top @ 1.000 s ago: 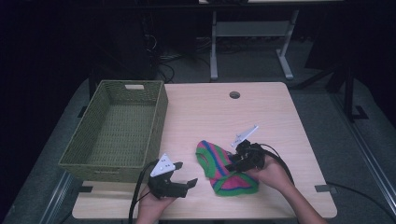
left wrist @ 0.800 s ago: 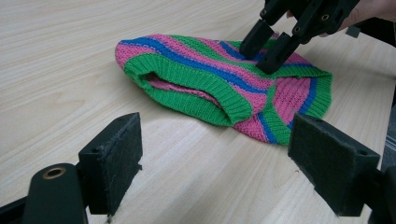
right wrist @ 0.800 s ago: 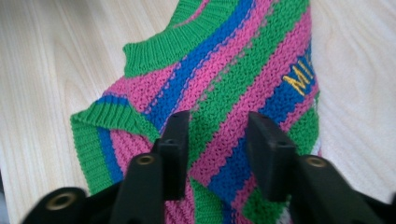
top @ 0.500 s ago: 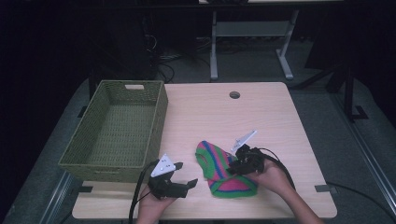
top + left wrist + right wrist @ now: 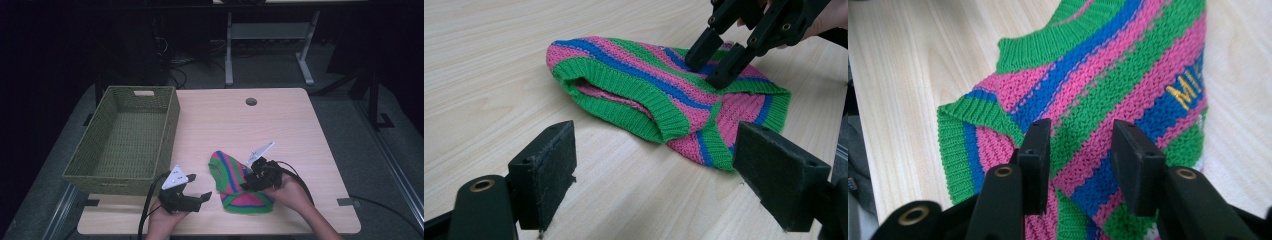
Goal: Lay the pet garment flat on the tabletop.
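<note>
Knitwear in pink, green and blue stripes (image 5: 240, 182) is lying near the bench's (image 5: 280, 125) front edge, right of the wicker basket (image 5: 125, 140). The right gripper (image 5: 250, 181) is pressing down onto it; its fingers (image 5: 1035, 150) have just been opening and are straddling a ridge of knit, though actual pinching is hard to tell. Yellow lettering (image 5: 1188, 87) is getting cut off by a fold. The left gripper (image 5: 195, 192) is hovering beside it, fingers (image 5: 546, 170) spread wide and holding nothing.

Dim room; grey floor (image 5: 345, 115); metal-legged desk (image 5: 270, 30) behind light wooden table (image 5: 280, 125).
</note>
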`<state>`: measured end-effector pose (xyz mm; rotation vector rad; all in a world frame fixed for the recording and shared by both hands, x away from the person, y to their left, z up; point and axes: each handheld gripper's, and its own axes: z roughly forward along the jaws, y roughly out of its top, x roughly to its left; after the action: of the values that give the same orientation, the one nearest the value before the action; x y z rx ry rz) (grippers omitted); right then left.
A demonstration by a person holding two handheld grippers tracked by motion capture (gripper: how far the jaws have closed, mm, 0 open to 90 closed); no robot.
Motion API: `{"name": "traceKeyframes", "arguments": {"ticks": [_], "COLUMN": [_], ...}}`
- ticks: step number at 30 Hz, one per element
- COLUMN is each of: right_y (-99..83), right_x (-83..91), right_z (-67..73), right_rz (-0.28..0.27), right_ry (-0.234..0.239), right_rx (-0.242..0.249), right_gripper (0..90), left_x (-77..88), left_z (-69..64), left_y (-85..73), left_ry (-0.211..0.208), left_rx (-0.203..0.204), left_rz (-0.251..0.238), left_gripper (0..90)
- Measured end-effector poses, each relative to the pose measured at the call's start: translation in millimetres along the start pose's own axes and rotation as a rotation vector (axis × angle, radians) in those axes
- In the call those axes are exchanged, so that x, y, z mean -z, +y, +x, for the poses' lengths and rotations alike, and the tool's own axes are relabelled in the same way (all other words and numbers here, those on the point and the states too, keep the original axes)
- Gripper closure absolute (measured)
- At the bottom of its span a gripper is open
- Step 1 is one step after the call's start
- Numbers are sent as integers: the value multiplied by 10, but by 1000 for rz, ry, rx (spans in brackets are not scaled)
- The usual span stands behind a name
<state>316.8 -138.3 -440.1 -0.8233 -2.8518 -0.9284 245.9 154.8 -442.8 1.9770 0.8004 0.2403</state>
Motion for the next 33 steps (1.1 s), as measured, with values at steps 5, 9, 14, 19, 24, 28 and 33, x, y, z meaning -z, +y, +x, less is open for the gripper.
{"name": "traceKeyframes", "arguments": {"ticks": [5,9,14,19,24,28,33], "right_y": [56,89,109,145,158,165,159], "right_x": [56,71,24,-38,-81,-128,-201], "right_z": [61,102,161,204,235,254,245], "right_rz": [-20,-25,-9,-2,18,36,68], "right_ry": [-9,-8,13,30,43,43,36], "right_rx": [46,74,128,157,170,168,174], "right_gripper": [587,589,591,596,599,603,614], "left_x": [1,2,0,-1,0,-2,-2], "left_z": [2,2,2,3,8,4,7], "left_y": [1,2,2,3,3,3,3], "left_ry": [-2,-2,-2,-3,-4,-6,-7], "left_rx": [1,1,2,1,2,0,3], "left_rz": [1,0,2,3,5,5,5], "left_gripper": [173,173,173,173,173,173,173]}}
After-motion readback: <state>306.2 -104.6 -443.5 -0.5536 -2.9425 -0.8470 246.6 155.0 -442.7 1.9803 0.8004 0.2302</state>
